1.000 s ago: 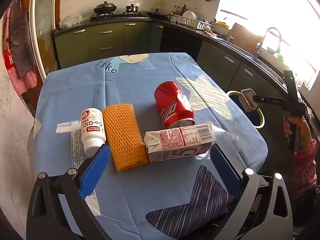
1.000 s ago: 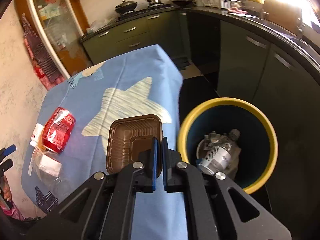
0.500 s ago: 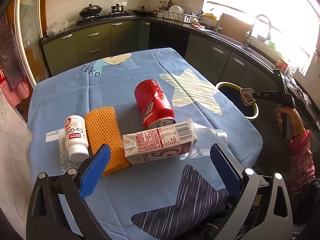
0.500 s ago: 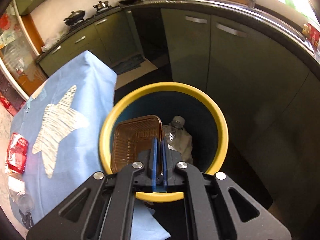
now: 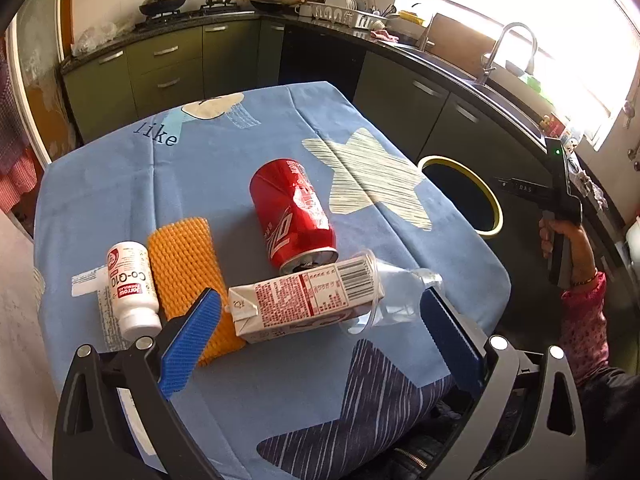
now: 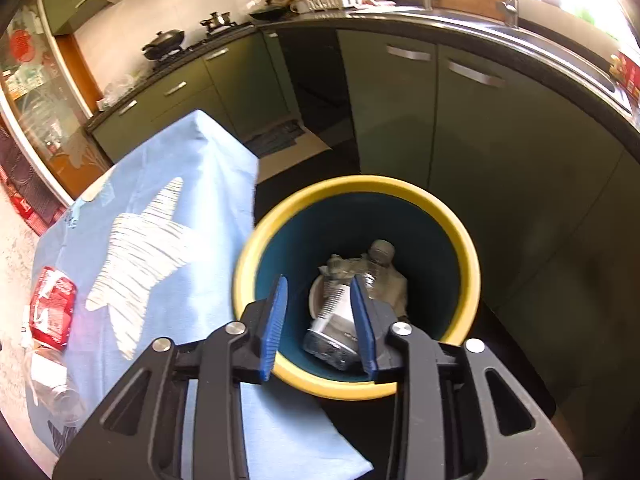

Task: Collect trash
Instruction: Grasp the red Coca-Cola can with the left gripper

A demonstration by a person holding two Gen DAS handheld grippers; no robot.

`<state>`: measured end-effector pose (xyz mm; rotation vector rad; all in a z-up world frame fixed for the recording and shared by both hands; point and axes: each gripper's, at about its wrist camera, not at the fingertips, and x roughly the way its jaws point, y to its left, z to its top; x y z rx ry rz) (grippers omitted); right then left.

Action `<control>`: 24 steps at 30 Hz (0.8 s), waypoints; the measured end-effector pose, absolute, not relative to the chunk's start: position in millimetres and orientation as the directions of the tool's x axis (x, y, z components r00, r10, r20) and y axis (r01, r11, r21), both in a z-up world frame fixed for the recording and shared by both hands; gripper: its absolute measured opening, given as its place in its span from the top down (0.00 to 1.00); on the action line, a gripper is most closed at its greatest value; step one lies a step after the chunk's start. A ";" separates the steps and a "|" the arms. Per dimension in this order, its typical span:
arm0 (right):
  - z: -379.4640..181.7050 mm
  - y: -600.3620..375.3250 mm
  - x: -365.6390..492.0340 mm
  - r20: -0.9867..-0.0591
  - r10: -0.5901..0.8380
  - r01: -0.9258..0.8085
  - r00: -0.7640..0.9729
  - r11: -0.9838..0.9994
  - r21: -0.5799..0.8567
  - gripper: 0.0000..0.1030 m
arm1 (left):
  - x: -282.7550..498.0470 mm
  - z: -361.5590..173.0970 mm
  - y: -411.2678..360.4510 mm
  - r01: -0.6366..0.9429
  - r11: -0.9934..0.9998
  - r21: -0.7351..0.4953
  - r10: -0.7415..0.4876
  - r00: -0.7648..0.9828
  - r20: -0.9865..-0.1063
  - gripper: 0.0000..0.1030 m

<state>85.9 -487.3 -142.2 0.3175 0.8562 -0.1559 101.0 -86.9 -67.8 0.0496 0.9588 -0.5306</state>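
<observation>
My left gripper (image 5: pixel 320 332) is open and empty, close over a milk carton (image 5: pixel 304 306) lying on the blue tablecloth. A clear plastic cup (image 5: pixel 394 296) lies against the carton. A dented red can (image 5: pixel 294 216), an orange foam net (image 5: pixel 188 276) and a white Co-Q10 bottle (image 5: pixel 130 288) lie beside it. My right gripper (image 6: pixel 320 320) is open and empty above the yellow-rimmed bin (image 6: pixel 460 240). Crushed bottles (image 6: pixel 340 312) lie inside the bin. The brown tray is out of sight.
The bin (image 5: pixel 486 192) stands on the floor off the table's right edge, next to dark green cabinets (image 6: pixel 500 140). The table (image 5: pixel 200 168) drops off at the right side. A sink and counter run along the back right.
My right gripper opened over the bin and the brown tray left its fingers. My left gripper stayed open and drew closer to the carton.
</observation>
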 end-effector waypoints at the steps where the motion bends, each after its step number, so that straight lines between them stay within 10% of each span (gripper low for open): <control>1: -139.9 -483.4 84.6 -0.755 -0.002 0.253 0.656 0.943 0.217 0.67 | 108.3 -67.2 -90.8 0.447 0.872 -0.199 -0.408 0.441 -0.799 0.05; 24: -160.7 -466.3 70.5 -0.737 0.078 0.201 0.671 0.938 0.282 0.60 | 259.5 -151.7 -144.2 0.238 0.956 -0.173 -0.200 0.097 -0.975 0.10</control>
